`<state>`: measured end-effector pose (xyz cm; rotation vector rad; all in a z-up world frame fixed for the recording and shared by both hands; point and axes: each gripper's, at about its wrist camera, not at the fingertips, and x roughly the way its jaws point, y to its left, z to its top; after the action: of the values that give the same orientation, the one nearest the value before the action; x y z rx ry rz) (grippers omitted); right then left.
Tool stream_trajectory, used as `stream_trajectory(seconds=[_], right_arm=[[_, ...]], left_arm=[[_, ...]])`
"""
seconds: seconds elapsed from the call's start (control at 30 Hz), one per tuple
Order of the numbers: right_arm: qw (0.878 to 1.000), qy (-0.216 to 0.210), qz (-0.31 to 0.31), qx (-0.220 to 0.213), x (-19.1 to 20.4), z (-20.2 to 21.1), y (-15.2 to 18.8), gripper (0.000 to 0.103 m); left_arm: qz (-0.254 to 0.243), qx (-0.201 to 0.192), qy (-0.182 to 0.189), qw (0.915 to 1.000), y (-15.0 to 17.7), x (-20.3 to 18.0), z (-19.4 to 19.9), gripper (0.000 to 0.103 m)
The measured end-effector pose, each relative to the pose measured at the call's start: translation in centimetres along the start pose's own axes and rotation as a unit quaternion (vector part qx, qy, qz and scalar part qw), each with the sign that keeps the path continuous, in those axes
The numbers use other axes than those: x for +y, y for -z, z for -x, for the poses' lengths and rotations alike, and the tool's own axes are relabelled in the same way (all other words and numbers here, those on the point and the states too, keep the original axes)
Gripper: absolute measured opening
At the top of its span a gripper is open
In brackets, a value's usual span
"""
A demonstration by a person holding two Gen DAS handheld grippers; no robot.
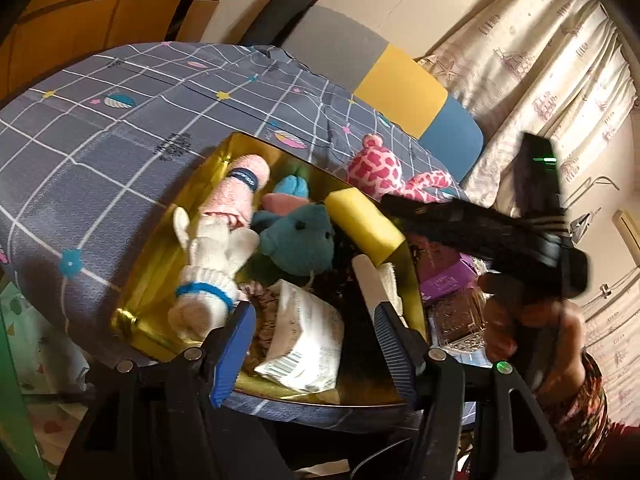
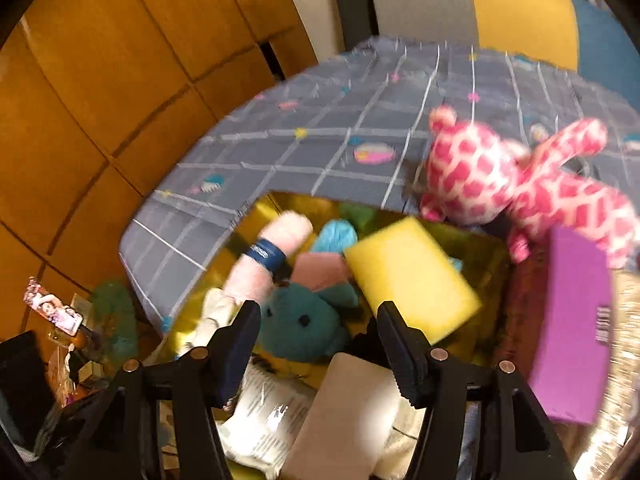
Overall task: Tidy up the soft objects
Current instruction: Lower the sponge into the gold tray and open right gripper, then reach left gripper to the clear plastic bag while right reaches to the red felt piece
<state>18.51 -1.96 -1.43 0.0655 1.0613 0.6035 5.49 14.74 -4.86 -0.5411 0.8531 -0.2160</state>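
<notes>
I am hovering both tongs (image 1: 316, 344) (image 2: 316, 350) wide and empty over one box (image 1: 140, 280); one sponge (image 2: 412, 280) is lying diagonally, one giraffe (image 2: 500, 184) is sprawling beside it.

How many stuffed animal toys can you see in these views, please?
2: a teal plush lies inside the gold box among other soft items, and a pink spotted plush lies on the bedsheet just beyond the box. Others may be buried underneath.

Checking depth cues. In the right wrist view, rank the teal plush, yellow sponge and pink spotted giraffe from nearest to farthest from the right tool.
From the right tool:
1. Teal plush, in the gold box, right between the fingertips.
2. Yellow sponge, in the box, up and right of the tips.
3. Pink spotted giraffe, outside the box on the grey checked bedsheet, far right.
</notes>
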Motion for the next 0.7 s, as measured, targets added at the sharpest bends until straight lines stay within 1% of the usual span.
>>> stream_trajectory(seconds=[0.1,0.17,0.3,0.43,0.5,0.57,0.7], right_arm=[[0.999,0.002,0.009,-0.034,0.4,3.1,0.4,0.064],[0.998,0.012,0.013,-0.059,0.3,5.3,0.7,0.064],[0.994,0.033,-0.003,-0.101,-1.5,9.7,1.0,0.068],[0.987,0.065,-0.046,-0.141,-5.3,13.6,1.4,0.068],[0.983,0.081,-0.063,-0.152,-7.1,14.8,1.7,0.068],[0.977,0.106,-0.09,-0.162,-9.6,16.1,2.5,0.068],[0.966,0.132,-0.141,-0.17,-14.0,18.0,4.0,0.068]], left_arm=[[-0.011,0.005,0.007,0.9999,0.1,-1.2,-0.7,0.063],[-0.022,0.008,0.012,0.9997,0.0,-2.1,-1.0,0.063],[-0.044,0.018,0.022,0.9986,-0.1,-4.1,-2.0,0.063],[-0.06,0.026,0.032,0.9973,-0.2,-5.9,-2.9,0.063],[-0.07,0.03,0.037,0.9964,-0.3,-6.9,-3.3,0.063],[-0.076,0.034,0.043,0.9956,-0.3,-7.8,-3.7,0.063],[-0.093,0.04,0.055,0.9933,-0.2,-9.8,-4.4,0.063]])
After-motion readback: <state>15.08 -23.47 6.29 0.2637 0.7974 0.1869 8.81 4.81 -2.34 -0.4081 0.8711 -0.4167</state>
